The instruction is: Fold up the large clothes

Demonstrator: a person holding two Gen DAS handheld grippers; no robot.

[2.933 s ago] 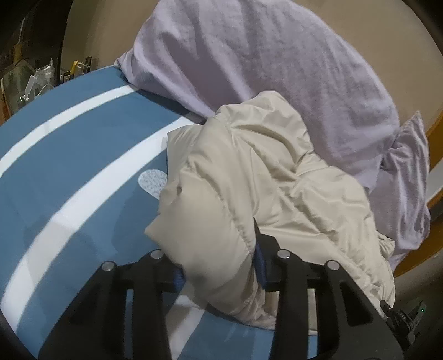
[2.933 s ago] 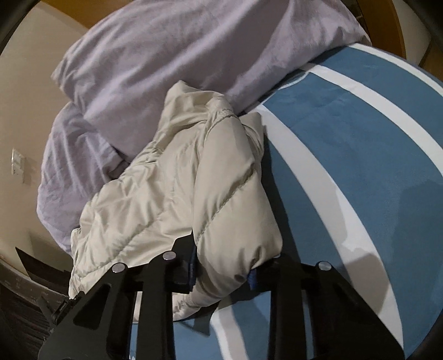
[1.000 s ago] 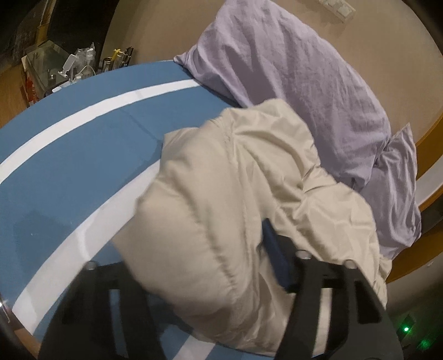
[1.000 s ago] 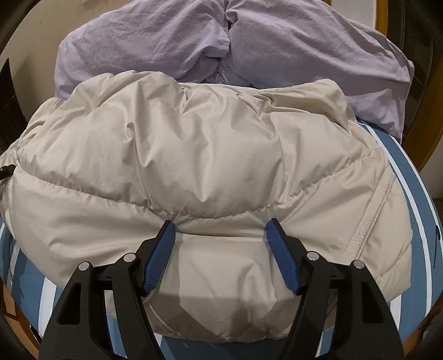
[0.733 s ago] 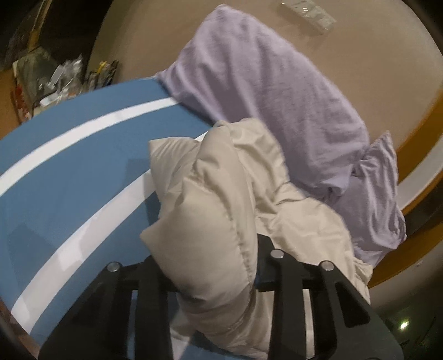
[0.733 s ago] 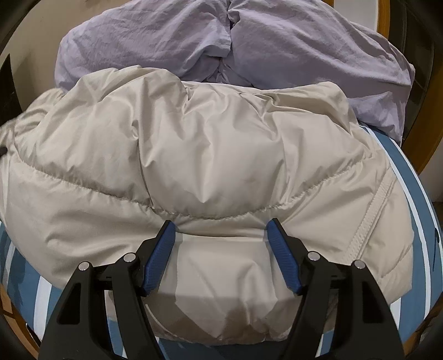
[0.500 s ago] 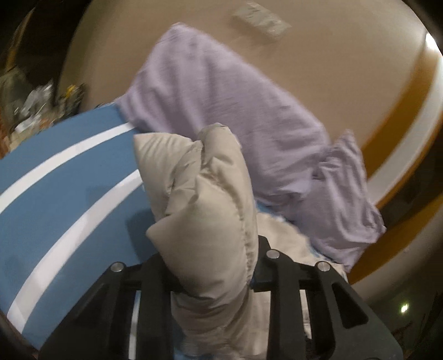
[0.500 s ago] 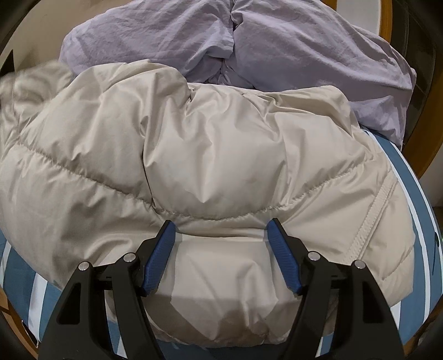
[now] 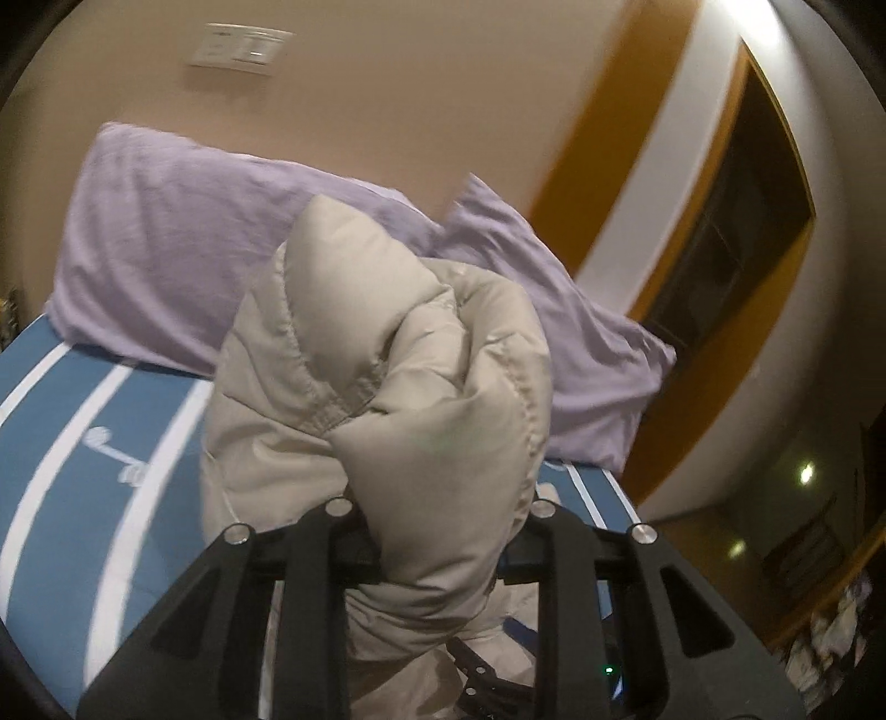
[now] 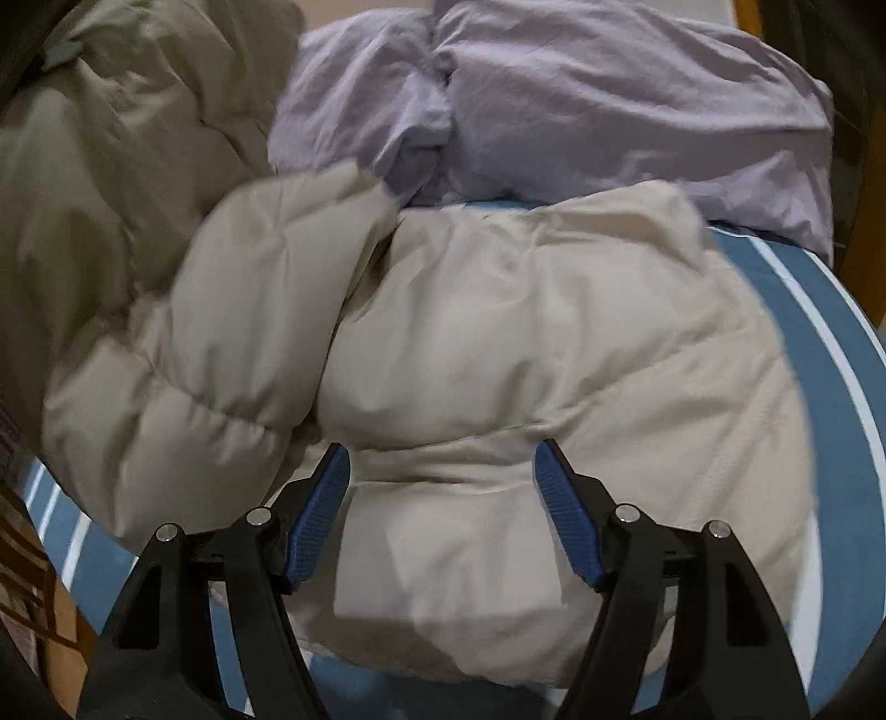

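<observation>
A beige puffer jacket (image 9: 387,360) lies on the blue bed with white stripes (image 9: 66,443). My left gripper (image 9: 437,515) is shut on a thick bunch of it and holds that part high above the bed; its fingertips are buried in the fabric. In the right wrist view most of the jacket (image 10: 526,360) still rests on the bed (image 10: 819,332), while the raised part (image 10: 111,138) hangs at upper left. My right gripper (image 10: 443,459) hovers low over the near edge of the jacket, open, its blue pads (image 10: 326,498) wide apart with a puffed panel between them.
Two lilac pillows (image 9: 166,249) (image 10: 609,99) lean against the tan wall at the head of the bed. A switch plate (image 9: 241,47) sits high on the wall. An orange-framed dark doorway (image 9: 720,249) stands to the right of the bed.
My left gripper closed on the jacket's fold, then rose and swung right, lifting that part off the bed. In the right view the jacket's left side went up; the right gripper barely shifted.
</observation>
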